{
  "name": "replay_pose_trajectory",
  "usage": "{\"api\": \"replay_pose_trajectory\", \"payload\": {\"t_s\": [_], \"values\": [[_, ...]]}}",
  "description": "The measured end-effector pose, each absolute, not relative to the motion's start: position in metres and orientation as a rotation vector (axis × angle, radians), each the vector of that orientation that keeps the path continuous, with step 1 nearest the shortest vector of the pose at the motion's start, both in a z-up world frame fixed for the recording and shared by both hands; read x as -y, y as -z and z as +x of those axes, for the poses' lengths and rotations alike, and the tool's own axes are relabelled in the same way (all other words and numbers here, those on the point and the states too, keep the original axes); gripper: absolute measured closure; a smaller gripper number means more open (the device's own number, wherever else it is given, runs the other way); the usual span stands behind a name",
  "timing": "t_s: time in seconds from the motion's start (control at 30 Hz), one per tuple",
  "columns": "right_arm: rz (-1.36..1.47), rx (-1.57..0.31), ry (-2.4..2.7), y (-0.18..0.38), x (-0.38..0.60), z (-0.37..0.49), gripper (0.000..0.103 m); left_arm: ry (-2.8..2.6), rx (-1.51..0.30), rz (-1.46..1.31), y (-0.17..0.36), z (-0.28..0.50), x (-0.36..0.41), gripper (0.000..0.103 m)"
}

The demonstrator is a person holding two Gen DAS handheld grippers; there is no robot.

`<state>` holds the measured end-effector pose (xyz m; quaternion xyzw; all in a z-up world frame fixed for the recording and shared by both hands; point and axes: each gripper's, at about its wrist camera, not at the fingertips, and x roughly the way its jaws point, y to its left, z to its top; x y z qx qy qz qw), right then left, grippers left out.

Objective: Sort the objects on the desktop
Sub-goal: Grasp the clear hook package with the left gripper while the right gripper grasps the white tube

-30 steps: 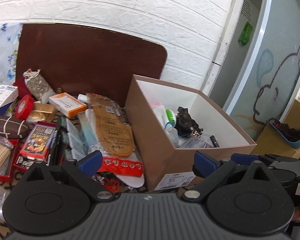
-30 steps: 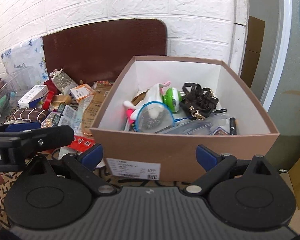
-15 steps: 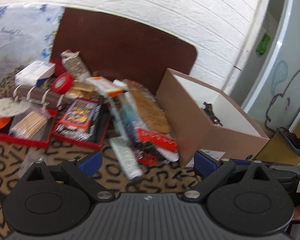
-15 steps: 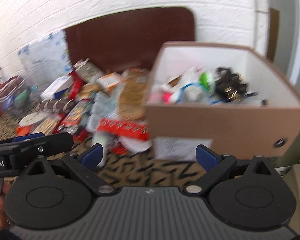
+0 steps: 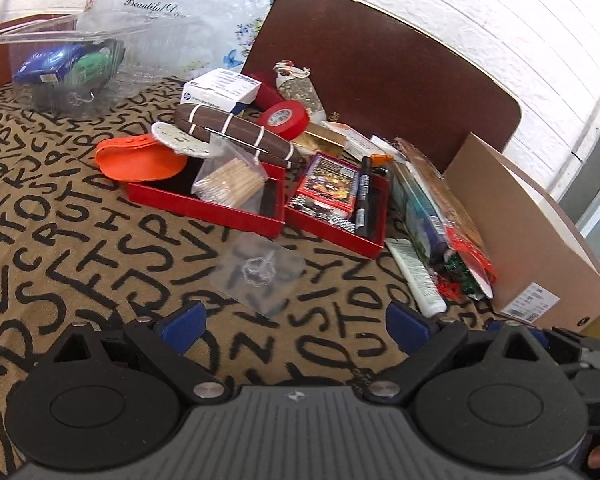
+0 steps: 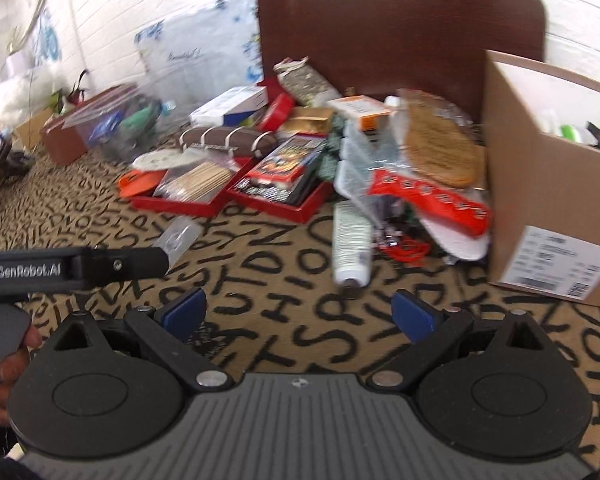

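light: bright daylight, soft shadows | glare: white brick wall (image 5: 500,12) blown out at top | left wrist view: sharp | right wrist view: motion-blurred, worst at right and upper left | edges: strong fisheye bending, dark corners

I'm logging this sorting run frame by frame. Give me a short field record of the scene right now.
surface: letter-print cloth
left gripper: open, empty, pointed at clear plastic packet
right gripper: open, empty
nearest loose items: clear plastic packet; white tube
red trays: bag of toothpicks, card box, black pen
target box: cardboard box, at the right
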<state>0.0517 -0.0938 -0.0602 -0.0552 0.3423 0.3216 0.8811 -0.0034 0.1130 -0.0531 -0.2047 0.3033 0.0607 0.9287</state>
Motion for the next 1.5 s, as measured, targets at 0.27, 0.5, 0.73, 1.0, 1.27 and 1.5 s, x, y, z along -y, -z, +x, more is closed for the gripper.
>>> {"api": "replay_pose_trajectory", "payload": {"t_s": [0.27, 0.5, 0.73, 1.0, 1.27, 1.5], "values": [[-0.140, -0.712, -0.621, 0.070, 0.088, 0.065, 0.008, -0.110, -0.646, -0.362, 0.060, 0.027, -0.122, 0.005], [-0.146, -0.705, -0.570, 0.078, 0.087, 0.084, 0.028, -0.089, -0.684, -0.335, 0.071, 0.046, -0.127, 0.005], [-0.154, -0.720, -0.541, 0.088, 0.075, 0.107, 0.050, -0.059, -0.676, -0.317, 0.075, 0.058, -0.129, 0.020], [-0.177, -0.727, -0.567, 0.093, 0.072, 0.102, 0.076, -0.064, -0.672, -0.219, 0.077, 0.059, -0.121, 0.045], [-0.237, -0.747, -0.631, 0.090, 0.077, 0.070, 0.076, -0.005, -0.684, -0.149, 0.076, 0.048, -0.108, 0.050], [-0.239, -0.745, -0.619, 0.091, 0.069, 0.076, 0.070, -0.005, -0.689, -0.128, 0.078, 0.050, -0.104, 0.046]]}}
